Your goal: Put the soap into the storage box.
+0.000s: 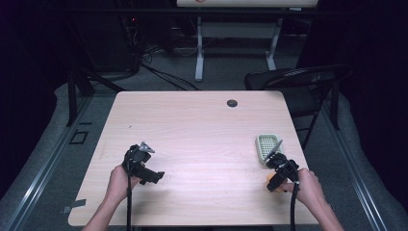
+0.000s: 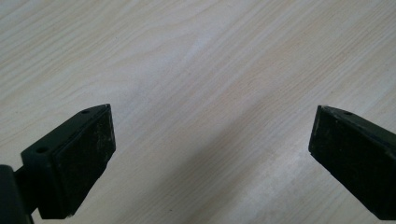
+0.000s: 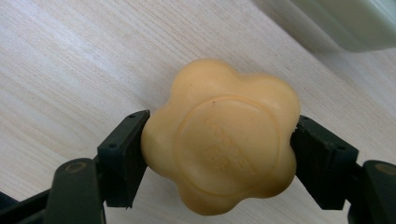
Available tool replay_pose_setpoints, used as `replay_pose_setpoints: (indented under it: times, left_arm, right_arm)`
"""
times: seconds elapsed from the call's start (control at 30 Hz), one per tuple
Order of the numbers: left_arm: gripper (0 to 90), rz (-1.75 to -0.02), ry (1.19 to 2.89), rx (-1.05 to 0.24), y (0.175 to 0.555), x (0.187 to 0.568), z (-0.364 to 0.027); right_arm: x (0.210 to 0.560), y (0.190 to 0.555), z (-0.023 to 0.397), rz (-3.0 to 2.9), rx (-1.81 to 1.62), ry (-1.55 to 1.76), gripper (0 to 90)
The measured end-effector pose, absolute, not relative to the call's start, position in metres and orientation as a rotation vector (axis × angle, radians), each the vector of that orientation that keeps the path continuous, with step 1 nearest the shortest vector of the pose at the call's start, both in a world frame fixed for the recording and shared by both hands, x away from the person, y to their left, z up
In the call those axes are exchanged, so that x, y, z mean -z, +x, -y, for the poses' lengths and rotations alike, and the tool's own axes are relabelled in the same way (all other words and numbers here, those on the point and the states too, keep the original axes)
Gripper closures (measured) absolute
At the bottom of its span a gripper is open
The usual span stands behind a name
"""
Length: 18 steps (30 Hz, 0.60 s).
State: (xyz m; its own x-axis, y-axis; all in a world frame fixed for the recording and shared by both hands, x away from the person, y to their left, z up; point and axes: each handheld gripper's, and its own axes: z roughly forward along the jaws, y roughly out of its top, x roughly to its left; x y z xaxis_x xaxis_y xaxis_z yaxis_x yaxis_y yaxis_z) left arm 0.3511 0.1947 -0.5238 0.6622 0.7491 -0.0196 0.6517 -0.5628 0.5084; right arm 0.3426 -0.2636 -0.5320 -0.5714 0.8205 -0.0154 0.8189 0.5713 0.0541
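Two grippers are in my hands over a pale wood table (image 1: 192, 125). My right gripper (image 3: 219, 140) has its jaws closed against the two sides of a soap (image 3: 222, 140), a yellow-orange, flower-shaped bar with a round stamped seal on its face; the lettering in the seal is too faint for me to read. From above, the soap (image 1: 268, 182) shows as a small orange spot beside my right gripper (image 1: 279, 171), near the table's right edge and close to my right hand (image 1: 308, 185). I cannot tell whether the soap rests on the wood or sits just above it.

Just beyond that gripper lies a tray (image 1: 267, 146), pale green with a gridded floor, its near end partly covered by the grey plate on the gripper. In the right gripper view a corner of the tray (image 3: 345, 23) crosses the top right, casting a shadow on the wood near the soap but apart from it.

My left gripper (image 2: 210, 154) has its jaws spread wide, with bare wood grain between them and nothing held. From above it (image 1: 144, 166) sits at the table's left front, well apart from the soap, held by my left hand (image 1: 120, 180).

Farther off, a small dark round cap (image 1: 232, 103) is set into the table near its far edge. A black folding chair (image 1: 298, 79) stands past the far right corner, and cables (image 1: 163, 72) run across the floor behind
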Motion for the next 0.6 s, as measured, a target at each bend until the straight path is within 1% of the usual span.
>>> replay_pose_setpoints:
  times: [0.3,0.4,0.6]
  left_arm:
    - [0.6,-1.091,2.398,-0.272,0.3511,0.5238,-0.1944]
    - [0.5,-1.088,2.394,-0.268,0.3511,0.5237,-0.1947]
    - [0.5,-1.085,2.394,-0.268,0.3506,0.5231,-0.1949]
  right_arm:
    - [0.5292,0.3438,0.2695,-2.768,-0.027,1.413,26.1]
    - [0.5316,0.342,0.2695,-2.745,-0.082,1.451,26.1]
    - [0.5284,0.3436,0.2715,-2.778,-0.03,1.427,26.1]
